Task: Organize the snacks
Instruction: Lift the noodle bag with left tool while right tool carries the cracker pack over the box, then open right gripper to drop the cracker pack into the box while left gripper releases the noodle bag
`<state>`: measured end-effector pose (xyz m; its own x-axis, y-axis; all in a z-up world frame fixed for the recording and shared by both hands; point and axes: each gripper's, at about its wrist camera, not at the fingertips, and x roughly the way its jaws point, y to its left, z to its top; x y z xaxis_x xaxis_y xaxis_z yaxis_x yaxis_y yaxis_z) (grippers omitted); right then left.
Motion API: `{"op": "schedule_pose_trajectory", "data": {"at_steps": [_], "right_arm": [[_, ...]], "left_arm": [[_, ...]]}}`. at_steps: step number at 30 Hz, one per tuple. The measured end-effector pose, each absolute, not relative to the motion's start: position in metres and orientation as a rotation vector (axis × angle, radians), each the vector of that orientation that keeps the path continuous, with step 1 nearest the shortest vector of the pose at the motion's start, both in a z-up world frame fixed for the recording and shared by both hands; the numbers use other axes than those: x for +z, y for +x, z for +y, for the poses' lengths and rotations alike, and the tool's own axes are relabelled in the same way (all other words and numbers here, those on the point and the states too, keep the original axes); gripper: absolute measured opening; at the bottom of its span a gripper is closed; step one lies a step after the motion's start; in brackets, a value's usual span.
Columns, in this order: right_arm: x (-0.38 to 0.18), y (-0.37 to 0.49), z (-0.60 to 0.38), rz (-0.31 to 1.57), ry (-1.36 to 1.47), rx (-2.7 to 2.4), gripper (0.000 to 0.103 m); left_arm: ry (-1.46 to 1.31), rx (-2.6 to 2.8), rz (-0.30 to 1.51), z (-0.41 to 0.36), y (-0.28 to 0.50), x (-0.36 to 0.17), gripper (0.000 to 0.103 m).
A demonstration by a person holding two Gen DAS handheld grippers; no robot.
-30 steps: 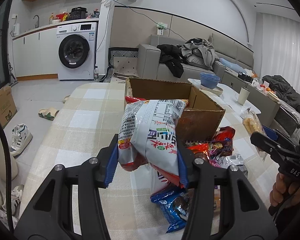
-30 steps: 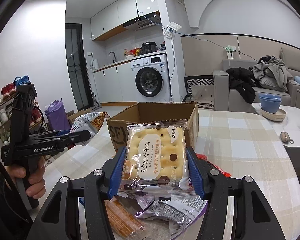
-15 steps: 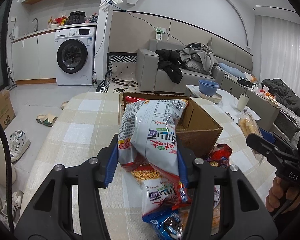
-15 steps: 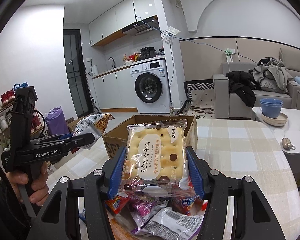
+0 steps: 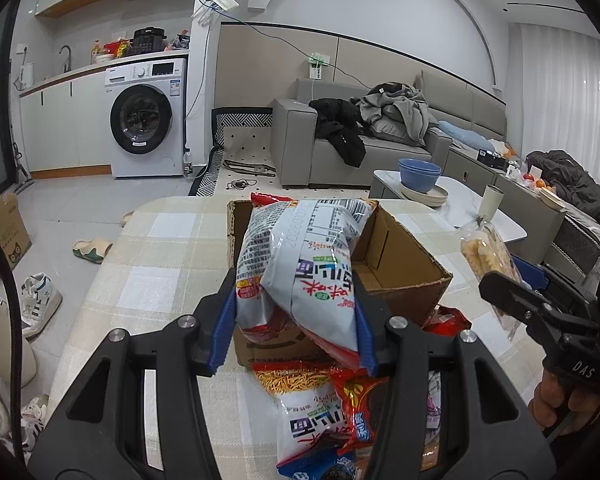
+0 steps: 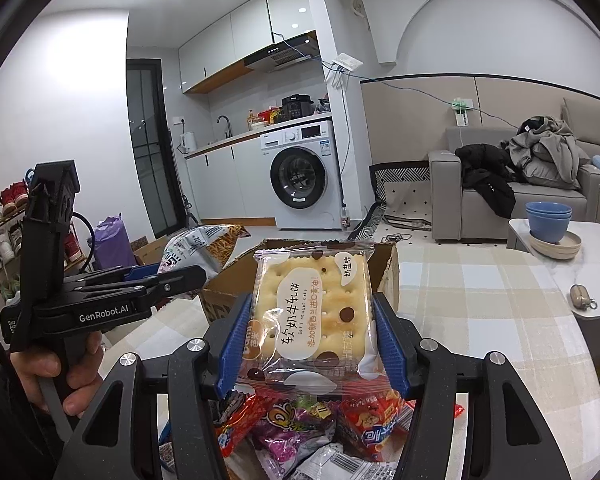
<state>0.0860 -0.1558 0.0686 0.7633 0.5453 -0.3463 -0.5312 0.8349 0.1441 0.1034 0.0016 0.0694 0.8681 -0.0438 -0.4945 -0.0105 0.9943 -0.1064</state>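
My left gripper [image 5: 294, 334] is shut on a grey and red snack bag [image 5: 300, 268], held up in front of an open cardboard box [image 5: 400, 276] on the checked table. My right gripper [image 6: 308, 340] is shut on a clear packet of nougat crackers [image 6: 312, 304], held upright before the same box [image 6: 386, 264]. In the right wrist view the left gripper [image 6: 176, 280] shows at the left with its bag [image 6: 204, 244]. In the left wrist view the right gripper [image 5: 512, 284] shows at the right with the cracker packet [image 5: 486, 252]. A pile of loose snack packets [image 5: 320, 412] [image 6: 300, 428] lies under both grippers.
The table wears a beige checked cloth [image 5: 152, 272]. A low white table [image 5: 460, 208] with blue bowls [image 5: 419, 174] stands to the right. A keyring pouch [image 6: 580, 295] lies there too. Sofa, washing machine, shoes and a floor carton lie beyond.
Both grippers have risen and drawn toward the box with their packets still held. The box looks nearer and more of the snack pile shows beneath them.
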Motion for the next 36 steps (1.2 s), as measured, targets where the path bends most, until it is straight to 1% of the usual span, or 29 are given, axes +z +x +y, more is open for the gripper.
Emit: {"op": "schedule_pose_trajectory", "data": {"at_steps": [12, 26, 36], "right_arm": [[0.065, 0.103, -0.147, 0.365, 0.034, 0.6, 0.059], [0.062, 0.125, -0.135, 0.385, 0.04, 0.606, 0.059], [0.054, 0.151, -0.122, 0.422, 0.028, 0.588, 0.059]], "left_arm": [[-0.08, 0.004, 0.525, -0.006, 0.138, 0.073, 0.047], [-0.063, 0.024, 0.565, -0.012, 0.184, 0.059, 0.047], [-0.074, 0.028, 0.585, -0.007, 0.199, 0.046, 0.048]]}}
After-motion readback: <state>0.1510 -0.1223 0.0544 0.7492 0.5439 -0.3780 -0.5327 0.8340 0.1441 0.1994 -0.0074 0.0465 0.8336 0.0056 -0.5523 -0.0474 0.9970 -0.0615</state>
